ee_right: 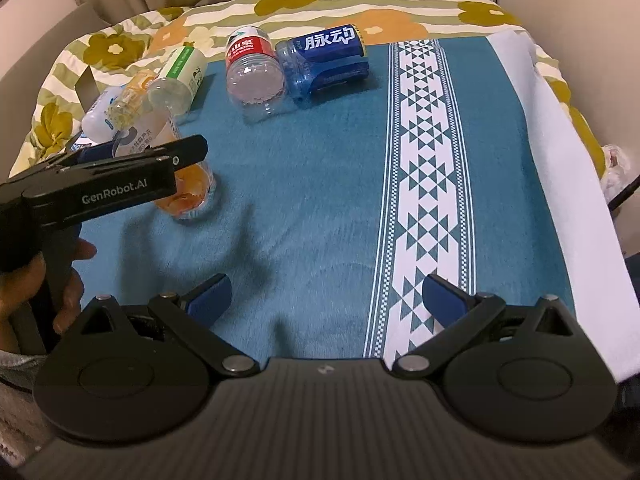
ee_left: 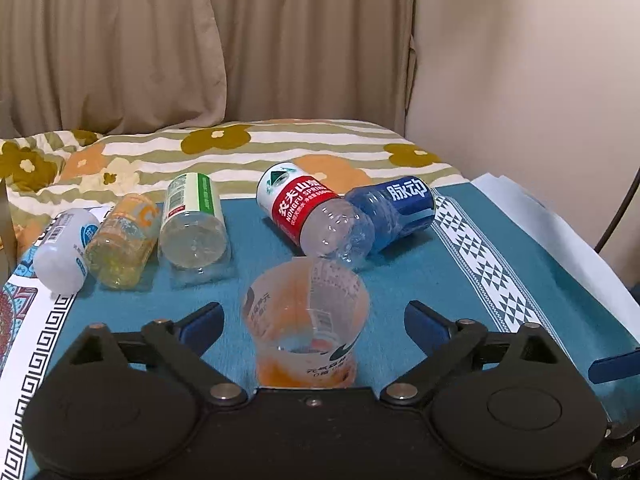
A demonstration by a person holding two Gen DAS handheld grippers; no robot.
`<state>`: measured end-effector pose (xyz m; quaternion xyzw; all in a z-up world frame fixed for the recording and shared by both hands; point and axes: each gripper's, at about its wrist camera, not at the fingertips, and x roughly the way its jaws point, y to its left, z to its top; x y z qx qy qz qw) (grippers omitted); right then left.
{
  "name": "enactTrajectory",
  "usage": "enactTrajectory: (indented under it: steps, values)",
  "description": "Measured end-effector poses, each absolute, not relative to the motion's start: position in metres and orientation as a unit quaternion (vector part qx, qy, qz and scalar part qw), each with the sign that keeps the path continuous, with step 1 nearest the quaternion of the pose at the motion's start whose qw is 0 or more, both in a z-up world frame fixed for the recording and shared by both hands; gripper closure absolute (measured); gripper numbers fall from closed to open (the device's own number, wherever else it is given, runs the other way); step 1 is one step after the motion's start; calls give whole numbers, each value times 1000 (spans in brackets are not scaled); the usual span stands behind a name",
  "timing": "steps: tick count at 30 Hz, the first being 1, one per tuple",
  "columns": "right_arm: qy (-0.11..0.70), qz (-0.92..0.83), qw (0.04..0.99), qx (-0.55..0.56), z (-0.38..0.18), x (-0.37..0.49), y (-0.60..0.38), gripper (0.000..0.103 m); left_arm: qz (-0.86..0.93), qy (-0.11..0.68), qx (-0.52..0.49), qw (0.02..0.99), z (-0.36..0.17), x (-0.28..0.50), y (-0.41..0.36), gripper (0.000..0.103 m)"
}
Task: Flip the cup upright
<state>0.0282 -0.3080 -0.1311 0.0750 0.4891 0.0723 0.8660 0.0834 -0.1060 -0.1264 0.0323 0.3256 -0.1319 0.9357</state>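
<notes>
Right now the cup (ee_left: 306, 320) is standing mouth-up near the tabletop's (ee_right: 320, 184) left edge, sitting between your left tool's (ee_left: 314, 322) spread, untouching fingers; your right tool (ee_right: 326, 298) is hovering open, well apart.

A clear, glossy plastic cup (ee_left: 306, 320) with an orange tint stands on a teal cloth (ee_left: 420, 276) with a soft, matt, napped surface. Both grippers, left (ee_left: 314, 322) and right (ee_right: 326, 300), are matt black plastic with smooth blue finger pads (ee_right: 210, 294) and shiny metal pivot pins (ee_left: 224, 391).
</notes>
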Motion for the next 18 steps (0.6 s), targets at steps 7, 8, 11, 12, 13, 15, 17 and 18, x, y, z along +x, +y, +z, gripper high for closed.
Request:
enactTrajectory:
  steps: [7,8,11,12,13,15,17,18]
  values:
    - [478,65,873,79,-116,22,-303,0,-131,333,26,933,-107,75,-98,4]
    - [475,64,874,79,-111,21,-303,0,-131,332,23,934,-102,71,-96,4]
    - [466,58,879,80,-95,19,-299,0,-136,329,15,934,-80,59,-87,4]
    - [462,54,882,79,-87,18,-297,0,-134,329,15,935,-72,55,-84,4]
    - [458,52,884,79,-81,17,-296,0,-133,329,15,935,-63,51,-81,4]
    - [450,45,888,75,-66,16,-292,0,-128,332,16,935,-45,45,-75,4]
    - [445,36,892,67,-51,14,-286,0,-122,334,19,934,-28,38,-67,3]
    - [442,31,894,63,-44,14,-283,0,-120,335,22,934,-22,35,-63,3]
